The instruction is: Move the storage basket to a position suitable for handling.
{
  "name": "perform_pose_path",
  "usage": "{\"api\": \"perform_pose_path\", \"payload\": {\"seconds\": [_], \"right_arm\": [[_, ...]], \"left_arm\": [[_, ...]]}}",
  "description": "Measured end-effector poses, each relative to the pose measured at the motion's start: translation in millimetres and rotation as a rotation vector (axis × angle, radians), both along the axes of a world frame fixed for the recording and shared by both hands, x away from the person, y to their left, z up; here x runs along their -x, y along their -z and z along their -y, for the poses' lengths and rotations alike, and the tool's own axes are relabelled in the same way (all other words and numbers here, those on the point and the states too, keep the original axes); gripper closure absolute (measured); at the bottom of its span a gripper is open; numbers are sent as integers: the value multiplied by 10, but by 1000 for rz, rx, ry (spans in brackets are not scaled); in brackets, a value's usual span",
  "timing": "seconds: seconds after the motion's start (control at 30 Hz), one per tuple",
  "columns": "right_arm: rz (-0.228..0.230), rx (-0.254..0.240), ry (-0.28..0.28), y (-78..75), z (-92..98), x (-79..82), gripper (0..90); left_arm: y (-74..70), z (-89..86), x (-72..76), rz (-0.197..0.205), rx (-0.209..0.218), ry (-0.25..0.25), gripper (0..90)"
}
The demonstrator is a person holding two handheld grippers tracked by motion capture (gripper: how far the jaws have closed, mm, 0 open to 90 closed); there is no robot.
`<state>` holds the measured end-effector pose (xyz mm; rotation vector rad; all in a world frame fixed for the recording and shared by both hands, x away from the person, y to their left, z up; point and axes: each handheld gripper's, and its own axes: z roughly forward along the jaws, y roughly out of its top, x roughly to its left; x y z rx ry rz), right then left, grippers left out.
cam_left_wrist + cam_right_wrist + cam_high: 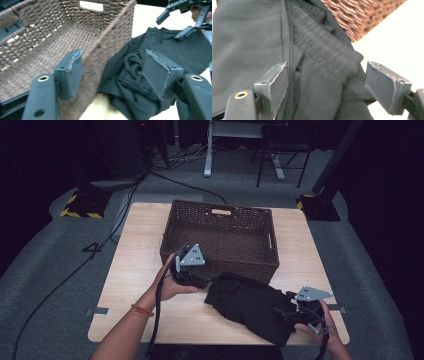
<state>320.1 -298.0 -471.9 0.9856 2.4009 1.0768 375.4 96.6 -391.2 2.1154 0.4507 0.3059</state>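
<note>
A crumpled black garment [245, 302] lies on the wooden table [132, 265], right in front of a brown wicker basket [250, 218]. My left gripper [202, 281] is at the garment's left end, by the basket's front wall. It is open, and in the left gripper view its tips [112, 56] straddle the basket wall [110, 40] and the garment's ribbed band [131, 72]. My right gripper [284, 312] is at the garment's right end. In the right gripper view it [327, 67] stands open with the folded cloth [244, 37] between its jaws. The basket looks empty.
The basket's front wall [220, 265] stands just behind the garment. Bare tabletop lies to the left of the basket. Beyond the table are grey carpet, cables [65, 280], a desk frame [210, 150] and a chair [280, 150]. My right gripper [185, 15] also appears in the left gripper view.
</note>
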Motion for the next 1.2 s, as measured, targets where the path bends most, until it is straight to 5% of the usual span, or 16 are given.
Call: {"api": "perform_pose_path", "payload": {"seconds": [0.23,0.4,0.6,0.8,1.07,1.2], "right_arm": [[-38,23,63,77,130,42,182],[-76,37,59,191,78,-44,161],[-97,40,41,210,41,-185,126],[-100,43,41,208,-6,-377,100],[-80,28,46,207,-143,-446,118],[-57,12,49,154,-141,-395,158]], "left_arm": [[575,227,136,-86,-122,23,244],[866,354,7,-193,-131,7,185],[942,365,-59,-239,-139,33,170],[1027,350,53,-288,-162,71,219],[1014,227,274,-286,-168,56,218],[963,153,411,-254,-162,16,212]]}}
